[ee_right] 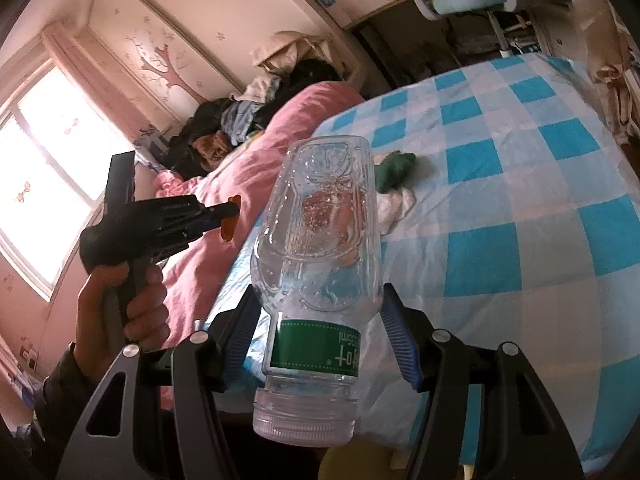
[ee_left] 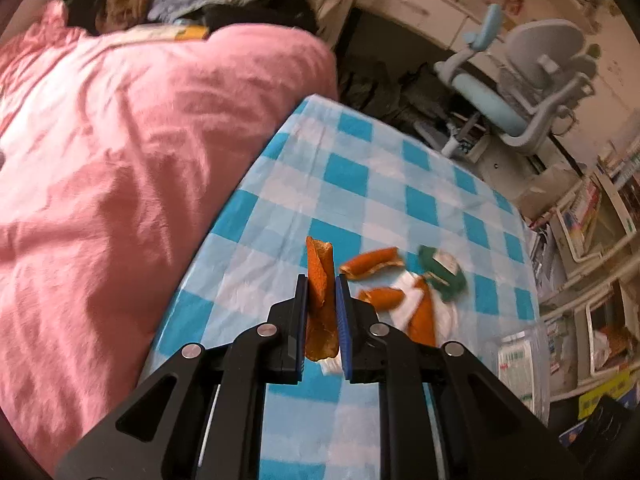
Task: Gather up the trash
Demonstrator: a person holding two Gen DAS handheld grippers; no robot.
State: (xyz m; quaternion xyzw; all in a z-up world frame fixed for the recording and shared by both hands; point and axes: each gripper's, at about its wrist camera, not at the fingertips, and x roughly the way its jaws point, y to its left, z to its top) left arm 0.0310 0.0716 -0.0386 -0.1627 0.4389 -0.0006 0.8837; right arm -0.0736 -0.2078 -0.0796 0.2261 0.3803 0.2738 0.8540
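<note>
My left gripper point(ee_left: 322, 280) is shut on a long strip of orange peel point(ee_left: 320, 280) and holds it above the blue-checked tablecloth point(ee_left: 360, 184). More orange peel pieces point(ee_left: 372, 264), a white tissue point(ee_left: 444, 316) and a crumpled green wrapper point(ee_left: 444, 274) lie on the cloth just right of it. My right gripper point(ee_right: 320, 308) is shut on a clear plastic bottle point(ee_right: 320, 248) with a green label, neck toward the camera. The left gripper point(ee_right: 224, 212) with its peel also shows in the right wrist view, held over the table's left edge.
A pink blanket point(ee_left: 140, 160) covers the bed left of the table. A pile of clothes point(ee_left: 180, 0) lies at its far end. A grey and blue desk chair point(ee_left: 520, 80) stands beyond the table. Shelves of books point(ee_left: 592, 220) stand at right. A clear bag point(ee_left: 520, 364) hangs at the table's right edge.
</note>
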